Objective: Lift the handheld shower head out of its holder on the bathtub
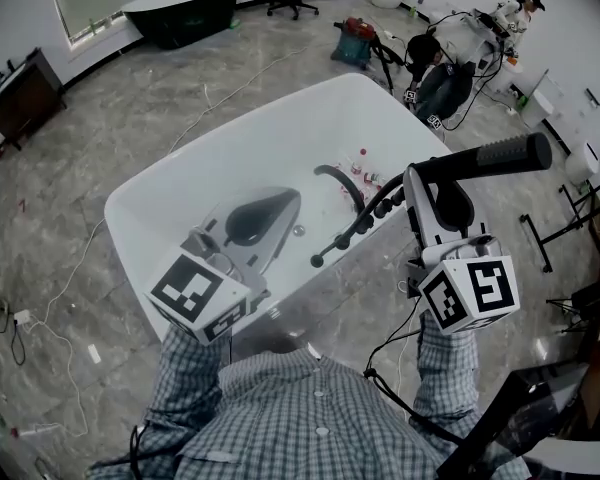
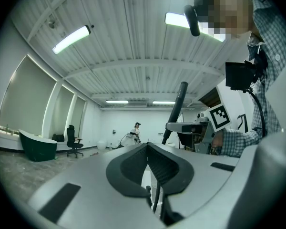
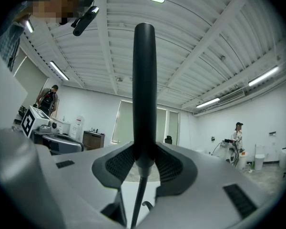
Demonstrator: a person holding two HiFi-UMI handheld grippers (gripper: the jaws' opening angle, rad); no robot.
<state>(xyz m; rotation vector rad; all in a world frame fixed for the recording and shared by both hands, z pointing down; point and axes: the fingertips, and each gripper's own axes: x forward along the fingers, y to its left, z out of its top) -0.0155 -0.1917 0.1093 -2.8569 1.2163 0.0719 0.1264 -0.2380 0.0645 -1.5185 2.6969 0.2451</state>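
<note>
**Item: shower head** (image 3: pixel 145 89), handheld, black, slim straight wand with a ribbed grip.
**Location:** between the jaws of the right gripper (image 3: pixel 144 161). It stands up past the jaw tips in the right gripper view, and in the head view it juts out to the gripper's far right. It hangs above the bathtub (image 1: pixel 180 183), apart from the rim.
**Attachment:** a black hose (image 1: pixel 360 223) runs from the wand's lower end, down below the right gripper and towards the tub's inner edge, beside a curved black spout (image 1: pixel 342 180).

**Right gripper:** clamped on the wand's lower shaft, with both pads bearing on it.
**Left gripper** (image 2: pixel 148 149): jaws together with nothing between them, held low over the tub on the near side of the right gripper and taking no part.

**Step in hand (judged):** the lift itself looks done or nearly so, as the wand is clear of the tub edge. The holder cannot be picked out with confidence, since the fittings near the spout are too small in the head view.

**Next move calls for:** a firm, steady grip and a slow upward carry, with the hose kept slack and free of the spout.

**Condition:** matte finish and rigid. The smooth round shaft could twist in the pads.
</note>
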